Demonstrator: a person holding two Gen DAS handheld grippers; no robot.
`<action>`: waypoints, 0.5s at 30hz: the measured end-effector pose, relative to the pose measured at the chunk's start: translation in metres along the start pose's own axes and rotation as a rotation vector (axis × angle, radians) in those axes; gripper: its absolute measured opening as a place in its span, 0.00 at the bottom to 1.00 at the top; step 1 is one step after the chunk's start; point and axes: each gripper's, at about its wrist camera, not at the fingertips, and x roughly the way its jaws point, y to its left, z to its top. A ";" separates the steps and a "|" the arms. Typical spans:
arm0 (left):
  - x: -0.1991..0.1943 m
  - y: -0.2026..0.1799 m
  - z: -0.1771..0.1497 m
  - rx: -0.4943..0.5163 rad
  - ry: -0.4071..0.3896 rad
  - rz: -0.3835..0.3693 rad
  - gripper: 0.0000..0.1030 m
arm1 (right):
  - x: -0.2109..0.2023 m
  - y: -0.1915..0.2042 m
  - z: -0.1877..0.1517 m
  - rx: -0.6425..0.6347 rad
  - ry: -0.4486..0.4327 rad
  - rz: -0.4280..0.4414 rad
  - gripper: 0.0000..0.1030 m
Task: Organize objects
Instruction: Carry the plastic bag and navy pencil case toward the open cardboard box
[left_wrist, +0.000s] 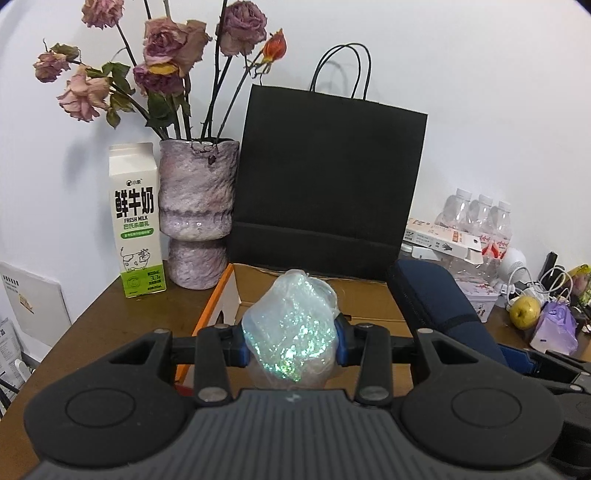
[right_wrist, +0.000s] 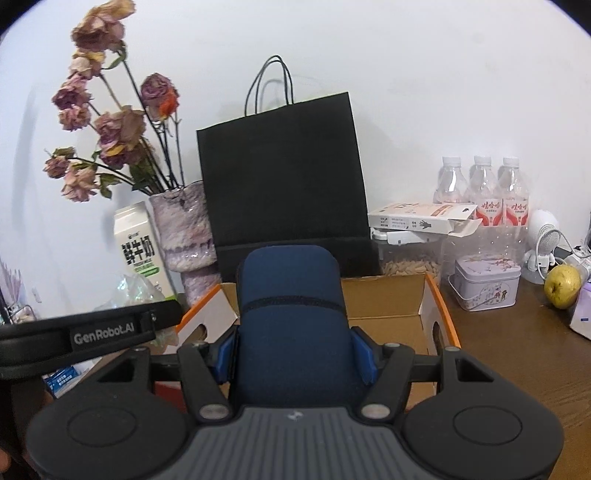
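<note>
Over box: left gripper (left_wrist: 291, 345) is clenching glitter pouch (left_wrist: 291, 332) above cardboard box (right_wrist: 391, 295).
Right gripper (right_wrist: 295, 354): is clenching navy case (right_wrist: 291, 314) above box.
Progress: neither is deposited; bench clutter beside box is remaining.

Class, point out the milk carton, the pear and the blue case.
milk carton (left_wrist: 135, 218): left wrist view, its printed front.
pear (right_wrist: 562, 287): right wrist view, its yellow skin.
blue case (right_wrist: 291, 314): right wrist view, its middle seam.

Brown table (left_wrist: 92, 325) carries milk carton (left_wrist: 136, 221), vase (left_wrist: 197, 210), box (right_wrist: 388, 314).
</note>
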 end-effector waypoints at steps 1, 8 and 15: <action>0.005 0.000 0.001 0.001 0.001 0.007 0.39 | 0.003 -0.001 0.002 -0.001 0.002 -0.004 0.59; 0.036 0.001 0.006 -0.006 -0.001 0.062 0.39 | 0.033 -0.008 0.010 -0.008 0.024 -0.047 0.59; 0.057 0.006 0.002 -0.022 -0.025 0.080 0.39 | 0.048 -0.014 0.012 -0.001 0.015 -0.085 0.59</action>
